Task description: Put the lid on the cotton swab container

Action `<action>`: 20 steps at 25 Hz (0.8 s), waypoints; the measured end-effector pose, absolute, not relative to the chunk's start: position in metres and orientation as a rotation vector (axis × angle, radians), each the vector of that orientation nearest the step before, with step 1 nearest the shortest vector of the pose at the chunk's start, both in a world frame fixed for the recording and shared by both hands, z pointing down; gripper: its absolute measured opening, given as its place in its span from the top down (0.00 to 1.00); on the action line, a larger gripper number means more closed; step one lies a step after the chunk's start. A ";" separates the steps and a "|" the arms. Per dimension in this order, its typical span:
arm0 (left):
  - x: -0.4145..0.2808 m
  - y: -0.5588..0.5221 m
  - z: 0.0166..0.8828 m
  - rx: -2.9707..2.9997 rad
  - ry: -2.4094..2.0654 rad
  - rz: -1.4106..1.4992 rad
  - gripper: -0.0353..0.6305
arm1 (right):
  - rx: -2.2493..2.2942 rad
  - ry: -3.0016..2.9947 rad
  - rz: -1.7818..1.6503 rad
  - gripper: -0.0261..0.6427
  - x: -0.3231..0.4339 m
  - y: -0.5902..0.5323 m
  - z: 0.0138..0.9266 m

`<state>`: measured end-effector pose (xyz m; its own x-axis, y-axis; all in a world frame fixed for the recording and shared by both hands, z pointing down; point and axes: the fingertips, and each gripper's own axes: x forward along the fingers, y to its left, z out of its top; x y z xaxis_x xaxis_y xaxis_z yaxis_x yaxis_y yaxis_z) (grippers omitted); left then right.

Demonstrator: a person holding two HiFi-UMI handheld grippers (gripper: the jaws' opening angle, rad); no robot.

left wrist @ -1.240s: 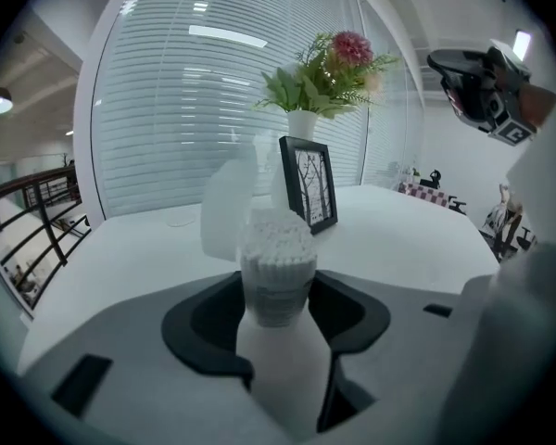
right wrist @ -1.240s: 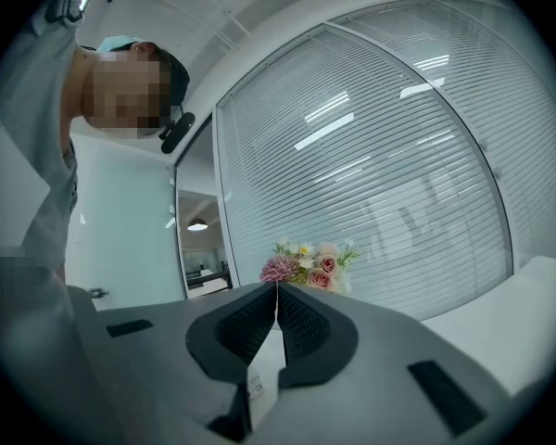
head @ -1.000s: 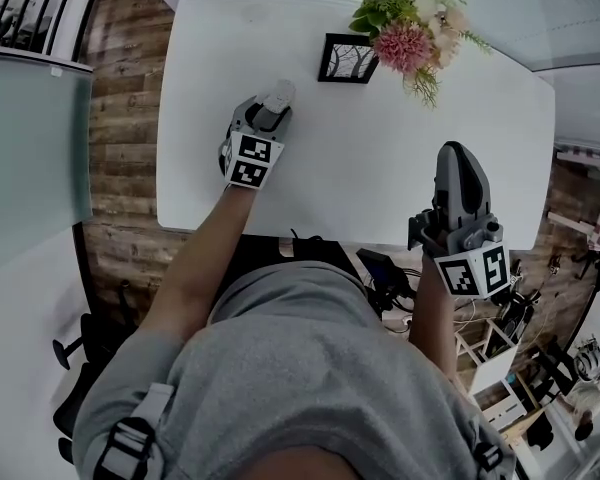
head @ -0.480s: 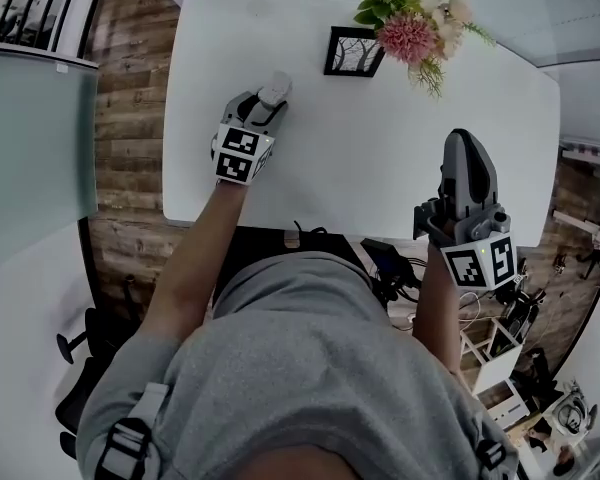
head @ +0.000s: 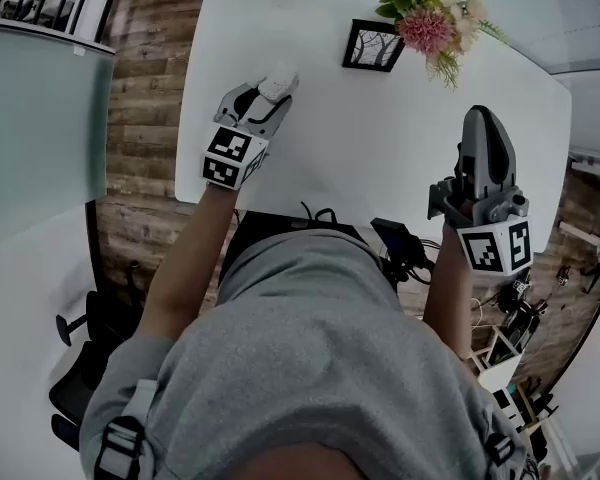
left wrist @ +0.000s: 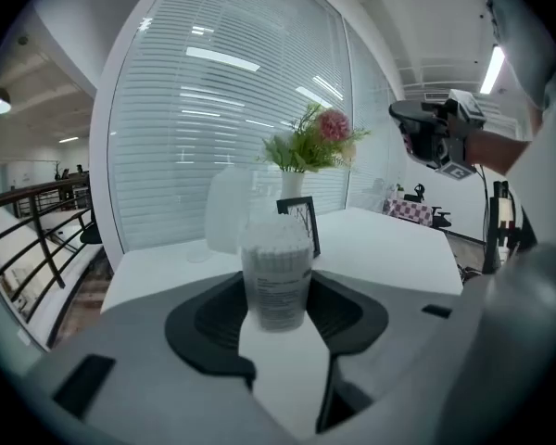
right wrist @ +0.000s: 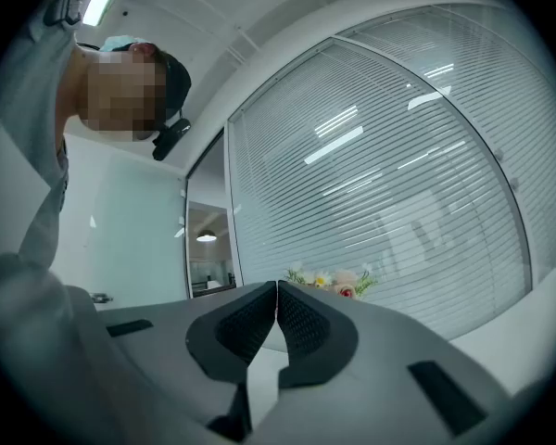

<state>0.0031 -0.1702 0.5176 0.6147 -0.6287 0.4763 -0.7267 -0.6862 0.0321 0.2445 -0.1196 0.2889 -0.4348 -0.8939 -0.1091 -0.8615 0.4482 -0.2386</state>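
Observation:
A small round cotton swab container (left wrist: 276, 267) with a label stands on the white table (head: 380, 158), packed with white swabs and open at the top. My left gripper (left wrist: 276, 297) is shut on it, one dark pad against each side; in the head view the left gripper (head: 273, 92) and container (head: 279, 81) sit near the table's left side. A hazy, clear cap-like shape (left wrist: 230, 209) stands on the table just behind the container. My right gripper (head: 484, 120) hovers over the table's right front part, shut with nothing in it, its pads (right wrist: 277, 291) touching.
A black picture frame (head: 374, 46) and a vase of flowers (head: 435, 16) stand at the table's far edge; both also show beyond the container, the frame (left wrist: 301, 222) and the flowers (left wrist: 315, 142). A wood floor lies to the left of the table. Window blinds fill the background.
The head camera has shifted a little, so the table sits further right in view. Both grippers keep their places and grips.

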 end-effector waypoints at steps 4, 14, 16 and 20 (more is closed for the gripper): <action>-0.006 -0.166 0.495 2.609 -1.110 0.603 0.65 | -1.511 2.477 -0.193 0.92 0.244 -0.124 0.281; 0.021 -0.145 0.439 2.708 -0.831 0.464 0.65 | -1.468 2.499 -0.145 0.92 0.242 -0.125 0.264; 0.031 -0.140 0.421 2.744 -0.772 0.416 0.65 | -1.469 2.499 -0.134 0.92 0.243 -0.124 0.260; 0.046 -0.130 0.387 2.828 -0.661 0.363 0.65 | -1.461 2.508 -0.122 0.92 0.240 -0.125 0.254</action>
<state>0.0462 -0.1305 0.3868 0.8689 -0.4048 0.2848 -0.4576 -0.8764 0.1504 0.2403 -0.1249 0.2540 -0.4732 -0.8662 -0.1606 -0.8465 0.4976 -0.1894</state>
